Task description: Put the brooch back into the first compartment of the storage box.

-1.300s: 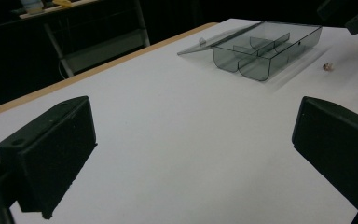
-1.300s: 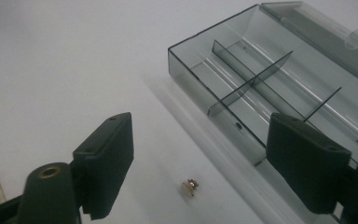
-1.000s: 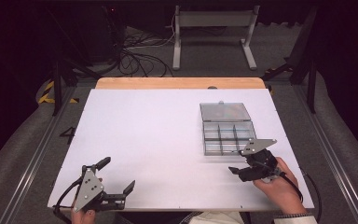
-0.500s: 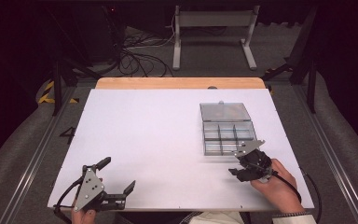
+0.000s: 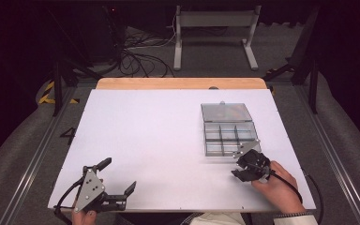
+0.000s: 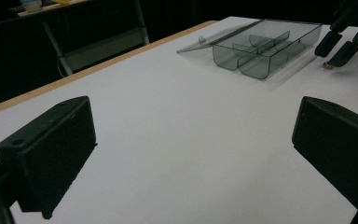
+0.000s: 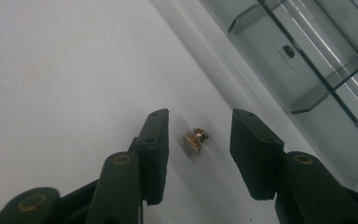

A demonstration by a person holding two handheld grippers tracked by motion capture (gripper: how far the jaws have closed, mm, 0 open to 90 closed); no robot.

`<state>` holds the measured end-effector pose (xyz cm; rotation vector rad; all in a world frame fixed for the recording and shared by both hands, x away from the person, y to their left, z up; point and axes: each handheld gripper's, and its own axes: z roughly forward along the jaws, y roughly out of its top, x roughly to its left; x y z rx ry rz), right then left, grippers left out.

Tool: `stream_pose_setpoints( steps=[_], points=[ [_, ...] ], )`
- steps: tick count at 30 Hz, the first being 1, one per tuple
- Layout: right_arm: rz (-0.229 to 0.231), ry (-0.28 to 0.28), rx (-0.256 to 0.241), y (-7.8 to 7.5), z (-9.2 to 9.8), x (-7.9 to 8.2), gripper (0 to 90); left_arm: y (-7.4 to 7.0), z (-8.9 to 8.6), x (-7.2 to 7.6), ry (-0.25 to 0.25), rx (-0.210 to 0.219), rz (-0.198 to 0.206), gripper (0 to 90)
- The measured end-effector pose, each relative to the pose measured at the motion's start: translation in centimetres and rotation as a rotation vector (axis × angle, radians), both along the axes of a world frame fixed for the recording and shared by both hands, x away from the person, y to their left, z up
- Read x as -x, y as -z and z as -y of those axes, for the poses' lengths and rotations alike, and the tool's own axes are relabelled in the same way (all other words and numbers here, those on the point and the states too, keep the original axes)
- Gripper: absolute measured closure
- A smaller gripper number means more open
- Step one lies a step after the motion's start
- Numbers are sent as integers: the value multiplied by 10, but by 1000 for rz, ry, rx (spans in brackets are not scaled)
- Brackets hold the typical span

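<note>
Brass screw, small and ridged, lies on the smooth white table between the parted jaws of the right gripper, just near of the box. Left gripper rests at the near left, jaws wide apart. Farther off, the clear smoky plastic box sits open, lid flat, compartments seemingly empty.

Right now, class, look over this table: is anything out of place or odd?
One thing: a small brass part lies loose on the white table, outside the open clear organizer box rather than in a compartment. The right gripper has its jaws open on either side of it, not touching. The box itself sits flat with its lid folded back.
</note>
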<state>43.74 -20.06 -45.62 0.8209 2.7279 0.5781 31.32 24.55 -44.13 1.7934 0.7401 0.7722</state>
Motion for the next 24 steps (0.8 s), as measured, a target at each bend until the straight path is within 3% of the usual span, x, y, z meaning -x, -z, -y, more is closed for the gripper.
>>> stream_pose_setpoints(
  steps=[8, 14, 21, 24],
  points=[
    [-56, 6, 12, 4, -1, -3, 616, 0, 0, 0, 0, 1, -2, 3],
    [-67, 8, 12, 5, -1, -5, 631, 0, 0, 0, 0, 2, -3, 3],
    [-97, 16, -5, 5, -1, -6, 757, 0, 0, 0, 0, 1, -1, 3],
    [-100, 21, -9, 5, -1, -7, 770, 0, 0, 0, -1, 2, 1, 3]
  ],
)
